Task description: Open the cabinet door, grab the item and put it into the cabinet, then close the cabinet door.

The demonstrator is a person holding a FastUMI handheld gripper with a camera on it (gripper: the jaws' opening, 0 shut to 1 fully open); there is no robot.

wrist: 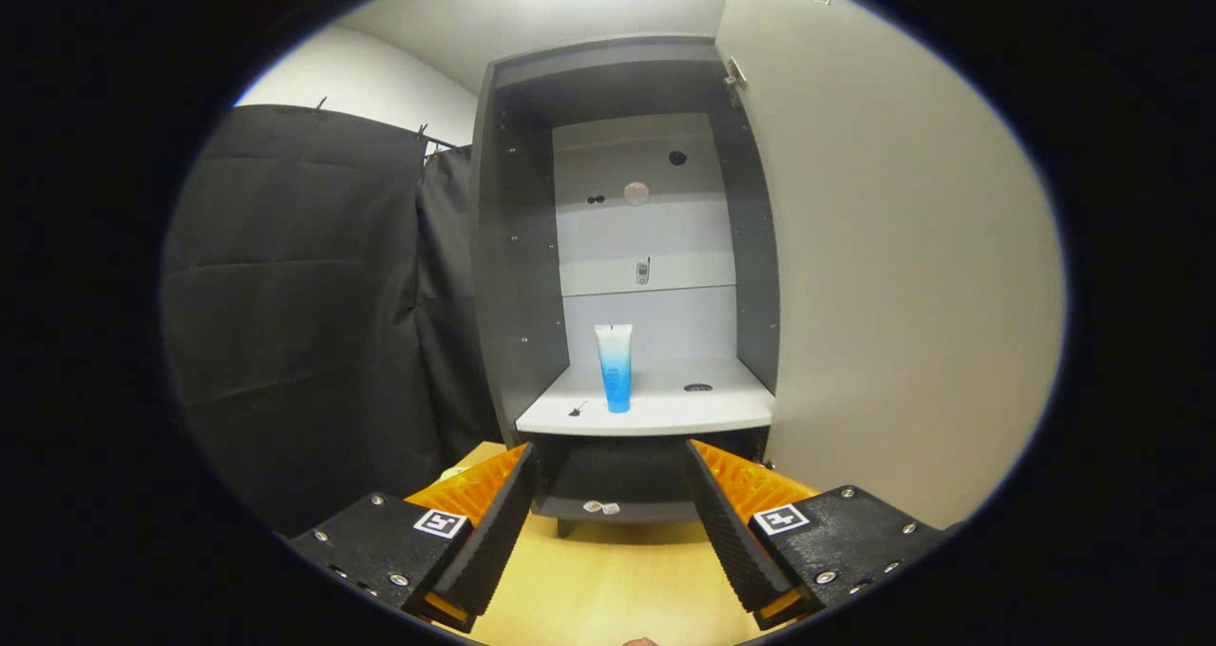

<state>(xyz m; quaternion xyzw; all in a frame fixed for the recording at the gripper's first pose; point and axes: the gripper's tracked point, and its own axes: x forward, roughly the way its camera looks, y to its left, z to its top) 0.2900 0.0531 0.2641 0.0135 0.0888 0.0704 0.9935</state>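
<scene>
I see the tool (610,494) spread wide with nothing between its fingers, hovering over the wooden surface (608,579). Beyond them the cabinet (513,275) stands with its door (893,275) swung open to the right. The blue tube (615,366) stands upright on the white shelf (665,408) inside.

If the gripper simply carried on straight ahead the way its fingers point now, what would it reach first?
Probably the front edge of the cabinet shelf, or the dark recess just below it. The gripper is open with nothing between its fingers. The blue tube stands farther back on that shelf. Depth is hard to judge.
</scene>
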